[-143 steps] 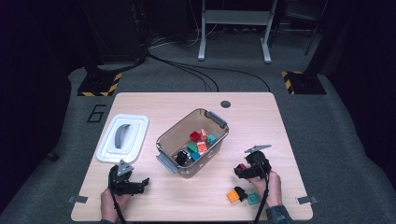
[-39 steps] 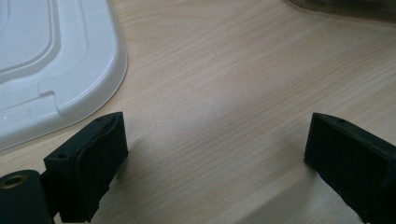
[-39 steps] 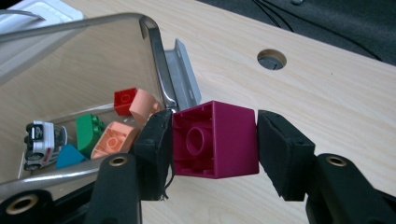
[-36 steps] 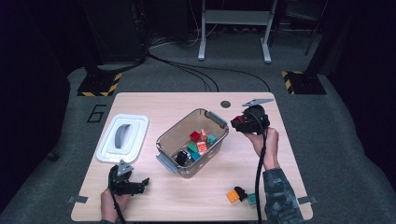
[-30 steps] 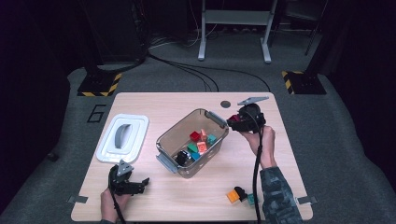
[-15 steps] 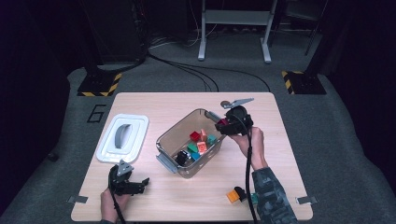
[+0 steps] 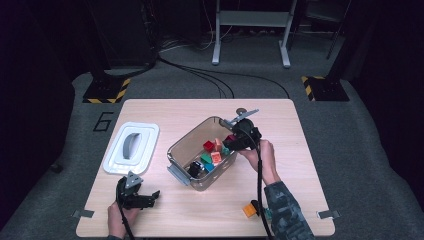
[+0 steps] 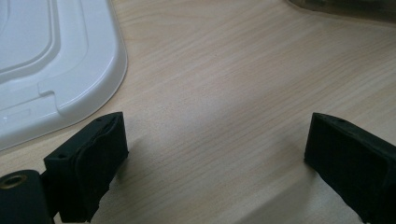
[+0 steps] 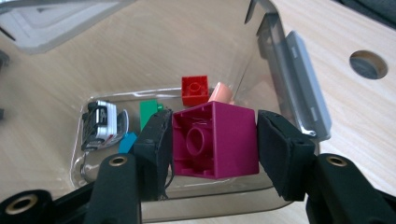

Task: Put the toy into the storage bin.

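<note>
My right gripper is shut on a magenta brick, held over the near rim of the clear plastic bin. In the high view the right gripper hangs over the bin's right end. Inside the bin lie a red brick, a green brick, a salmon piece, a blue piece and a black-and-silver item. My left gripper rests on the table near the front left, open, its jaws wide apart with bare wood between them.
A white bin lid lies left of the bin, its corner close to my left gripper. An orange brick with other small pieces sits near the front edge by the right forearm. A round hole is in the tabletop beyond the bin.
My right gripper has carried the magenta brick from the table's far right side leftward and down to the bin's rim. The left gripper has stayed put.
</note>
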A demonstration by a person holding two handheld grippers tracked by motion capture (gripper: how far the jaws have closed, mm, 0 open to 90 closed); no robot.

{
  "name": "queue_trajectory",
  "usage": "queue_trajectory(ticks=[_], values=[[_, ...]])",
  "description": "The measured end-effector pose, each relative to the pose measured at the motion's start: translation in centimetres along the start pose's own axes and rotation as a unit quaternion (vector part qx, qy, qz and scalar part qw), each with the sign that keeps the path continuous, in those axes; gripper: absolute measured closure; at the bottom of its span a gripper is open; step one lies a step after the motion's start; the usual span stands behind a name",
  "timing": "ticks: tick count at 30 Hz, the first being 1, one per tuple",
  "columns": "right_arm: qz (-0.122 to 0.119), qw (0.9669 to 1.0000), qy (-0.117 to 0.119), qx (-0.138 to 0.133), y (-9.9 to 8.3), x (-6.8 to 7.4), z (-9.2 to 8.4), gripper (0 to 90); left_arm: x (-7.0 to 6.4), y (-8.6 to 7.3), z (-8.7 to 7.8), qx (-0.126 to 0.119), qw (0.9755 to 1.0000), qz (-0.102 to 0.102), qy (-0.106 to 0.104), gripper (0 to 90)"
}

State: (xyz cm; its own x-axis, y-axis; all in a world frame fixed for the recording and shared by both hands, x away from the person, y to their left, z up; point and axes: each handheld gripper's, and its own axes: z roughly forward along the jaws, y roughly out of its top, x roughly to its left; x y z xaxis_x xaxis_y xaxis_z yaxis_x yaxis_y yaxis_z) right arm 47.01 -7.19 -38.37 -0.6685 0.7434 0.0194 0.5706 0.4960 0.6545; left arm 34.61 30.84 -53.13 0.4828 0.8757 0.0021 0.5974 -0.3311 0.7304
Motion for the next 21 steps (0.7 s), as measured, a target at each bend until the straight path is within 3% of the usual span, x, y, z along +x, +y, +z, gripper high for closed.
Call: queue_trajectory(ticks=[13,21], values=[[-0.010,0.9999,0.004,0.013,-0.45,0.09,0.16,46.2,0.00,0.00,0.00,0.000,1.0000,0.000,0.000,5.7],[-0.005,0.9999,-0.006,0.007,-0.57,0.18,-0.31,28.5,-0.01,0.00,0.00,0.000,1.0000,0.000,0.000,5.7]])
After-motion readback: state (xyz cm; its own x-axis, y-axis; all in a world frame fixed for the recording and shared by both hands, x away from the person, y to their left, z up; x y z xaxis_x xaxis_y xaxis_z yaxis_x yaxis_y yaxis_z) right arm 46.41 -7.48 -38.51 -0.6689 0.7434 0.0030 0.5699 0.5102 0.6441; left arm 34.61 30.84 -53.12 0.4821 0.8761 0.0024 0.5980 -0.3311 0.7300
